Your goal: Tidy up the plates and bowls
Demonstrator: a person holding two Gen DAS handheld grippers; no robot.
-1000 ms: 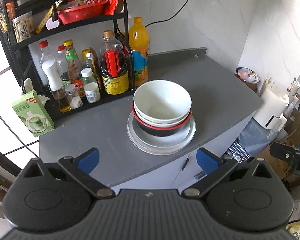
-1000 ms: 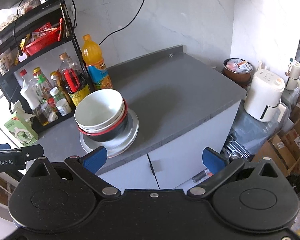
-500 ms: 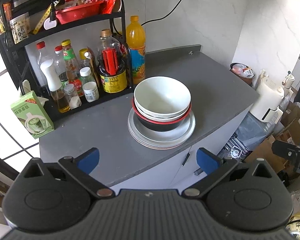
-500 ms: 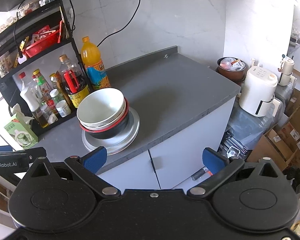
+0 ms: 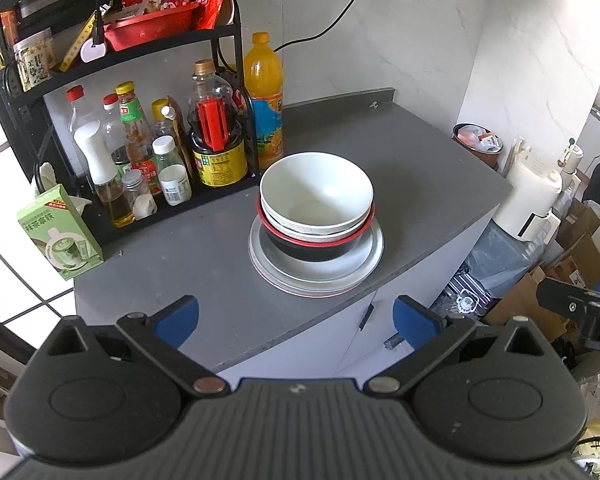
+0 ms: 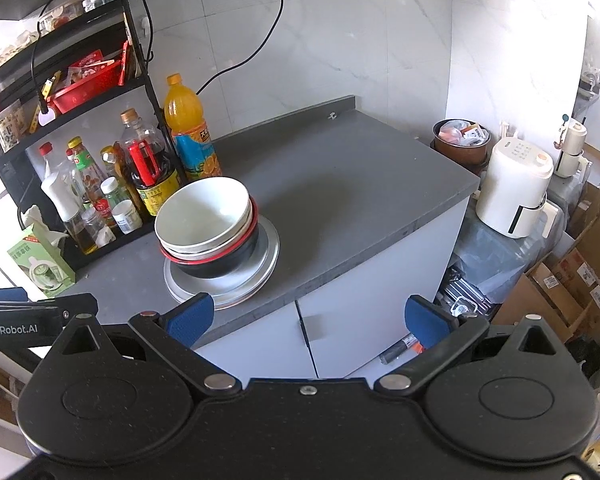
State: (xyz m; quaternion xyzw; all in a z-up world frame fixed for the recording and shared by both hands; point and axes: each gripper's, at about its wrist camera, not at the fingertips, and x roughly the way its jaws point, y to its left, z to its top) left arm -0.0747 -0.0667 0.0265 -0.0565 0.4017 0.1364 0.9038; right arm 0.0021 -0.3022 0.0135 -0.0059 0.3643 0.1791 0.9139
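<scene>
Home kitchen: grey countertop (image 5: 400, 152), condiment rack (image 5: 112, 128), stacked bowls (image 5: 316, 204), marble-tiled wall (image 6: 340, 40).

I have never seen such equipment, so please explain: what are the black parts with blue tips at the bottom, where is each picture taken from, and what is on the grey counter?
There is no robot: a person holds two handheld grippers, each with a camera looking along its fingers. One picture comes from the left gripper, the other from the right gripper. The blue tips are the finger pads. Both grippers are open and hold nothing. On the grey counter is a stack: white bowls nested in a black bowl with a red rim, on metal plates. Beside it stand an orange drink bottle and a rack of sauce bottles.
</scene>
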